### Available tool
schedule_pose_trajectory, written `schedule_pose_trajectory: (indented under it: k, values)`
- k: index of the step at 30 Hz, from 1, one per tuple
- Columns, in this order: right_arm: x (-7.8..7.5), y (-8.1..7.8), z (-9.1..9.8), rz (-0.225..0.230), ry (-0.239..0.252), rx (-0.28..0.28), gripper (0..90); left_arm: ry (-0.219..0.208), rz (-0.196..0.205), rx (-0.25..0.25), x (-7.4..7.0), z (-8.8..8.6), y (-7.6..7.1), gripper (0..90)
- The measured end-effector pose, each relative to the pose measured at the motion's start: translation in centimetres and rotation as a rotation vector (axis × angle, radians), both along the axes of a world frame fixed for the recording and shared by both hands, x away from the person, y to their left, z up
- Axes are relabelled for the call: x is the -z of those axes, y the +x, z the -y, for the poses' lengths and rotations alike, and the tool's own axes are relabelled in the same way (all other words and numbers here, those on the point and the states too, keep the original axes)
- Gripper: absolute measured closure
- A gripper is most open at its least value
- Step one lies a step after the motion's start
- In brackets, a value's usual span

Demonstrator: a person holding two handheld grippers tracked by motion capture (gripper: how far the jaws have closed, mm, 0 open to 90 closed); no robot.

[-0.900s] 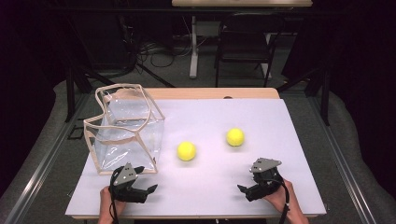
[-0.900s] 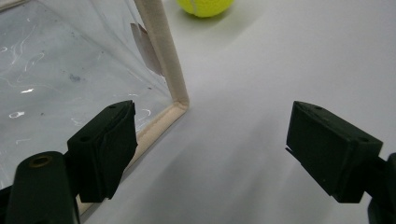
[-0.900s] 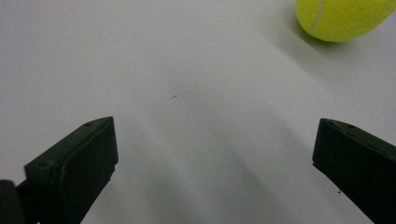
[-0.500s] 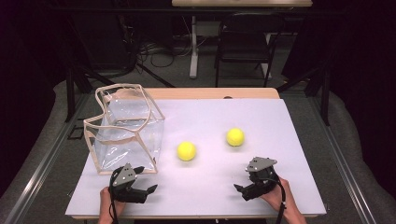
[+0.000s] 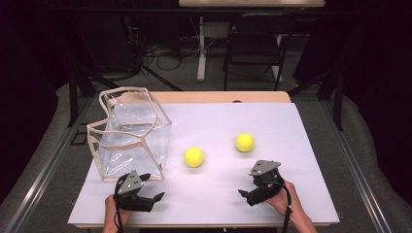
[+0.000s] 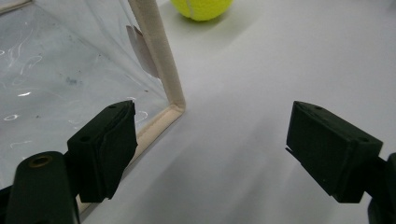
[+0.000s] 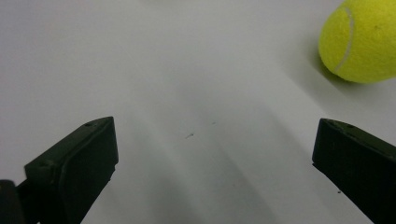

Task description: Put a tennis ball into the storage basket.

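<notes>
Fuzzy yellow tennis ball (image 5: 194,157) sits mid-table on smooth white table (image 5: 291,126), w/ 2nd ball (image 5: 245,142) near it, right; clear soft-plastic bin (image 5: 131,141) w/ beige fabric trim stands far left. Left gripper (image 5: 158,198) low at front edge, just in front of bin; right gripper (image 5: 241,193) low, angled left. Left gripper view: jaws wide, nothing betw.; bin corner beside left jaw, ball at top. Right gripper view: jaws wide, empty; seamed ball top right.
</notes>
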State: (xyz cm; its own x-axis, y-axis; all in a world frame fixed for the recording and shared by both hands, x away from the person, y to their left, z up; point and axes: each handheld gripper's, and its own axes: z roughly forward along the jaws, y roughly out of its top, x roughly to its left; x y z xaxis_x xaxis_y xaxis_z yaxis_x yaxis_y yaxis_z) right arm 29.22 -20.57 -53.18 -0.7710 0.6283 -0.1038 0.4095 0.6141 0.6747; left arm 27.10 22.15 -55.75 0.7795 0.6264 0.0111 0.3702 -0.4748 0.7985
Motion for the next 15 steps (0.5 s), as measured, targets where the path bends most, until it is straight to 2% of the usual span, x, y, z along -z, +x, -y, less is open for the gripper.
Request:
schedule_pose_trajectory:
  k: [15]
  values:
    - [-0.5,1.6,-2.1,-0.005,-0.018,-0.045,0.0,-0.003,0.001,0.002,0.0,-0.1,0.0,16.2]
